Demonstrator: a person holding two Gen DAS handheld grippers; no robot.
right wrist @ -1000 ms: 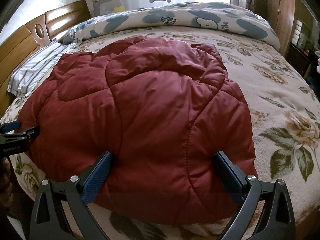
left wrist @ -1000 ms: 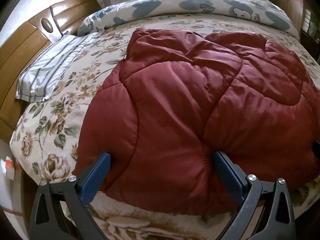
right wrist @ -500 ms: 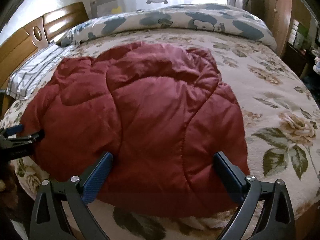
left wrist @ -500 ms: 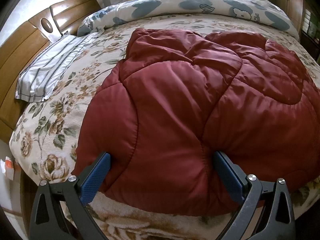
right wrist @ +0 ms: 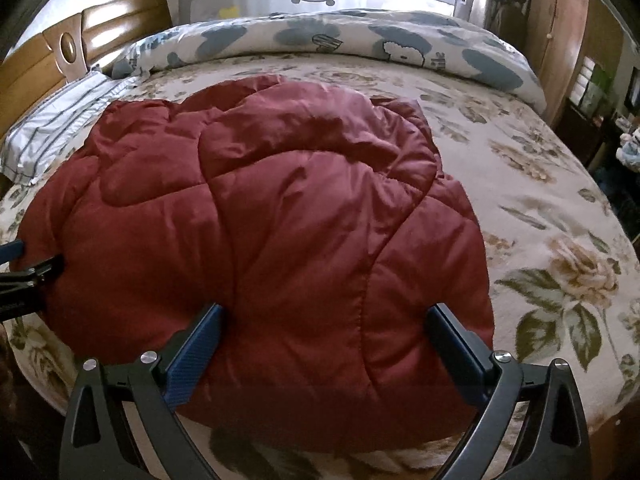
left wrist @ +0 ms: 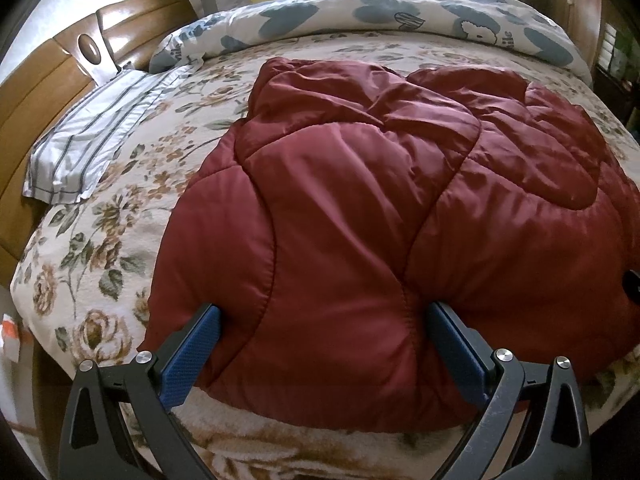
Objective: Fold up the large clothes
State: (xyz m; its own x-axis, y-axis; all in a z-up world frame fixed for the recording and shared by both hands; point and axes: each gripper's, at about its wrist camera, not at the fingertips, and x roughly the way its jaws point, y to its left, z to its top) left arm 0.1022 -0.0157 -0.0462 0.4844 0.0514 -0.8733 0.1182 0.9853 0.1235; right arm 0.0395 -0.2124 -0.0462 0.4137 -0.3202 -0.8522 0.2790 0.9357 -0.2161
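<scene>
Both grippers are hovering at the near edge of the bed (left wrist: 92, 216), jaws spread wide, nothing pinched. The left gripper (left wrist: 320, 344) is framing the near-left part of the red quilted jacket (left wrist: 360, 220); the right gripper (right wrist: 324, 340) is framing the near-right part. In the right view the left gripper is showing at the far left, its fingers at the jacket's left edge.

The jacket is lying in a rounded, puffy heap on the floral bedspread, its near hem close to the bed's front edge. Beyond it a striped pillow (left wrist: 84, 148) is lying on the left and a blue-patterned duvet (right wrist: 320, 44) is rolled along the far side.

How will it handle? It is looking soft and thickly padded, bulky rather than heavy, with a shiny shell that is probably slippery. Padding like this is likely to spring back, so a shallow pinch could slide off. The better hold, I am judging, is at the near hem, or on a stitched seam where the fill is thinnest, one gripper toward each corner. Whether sleeves are tucked underneath, I cannot tell.
</scene>
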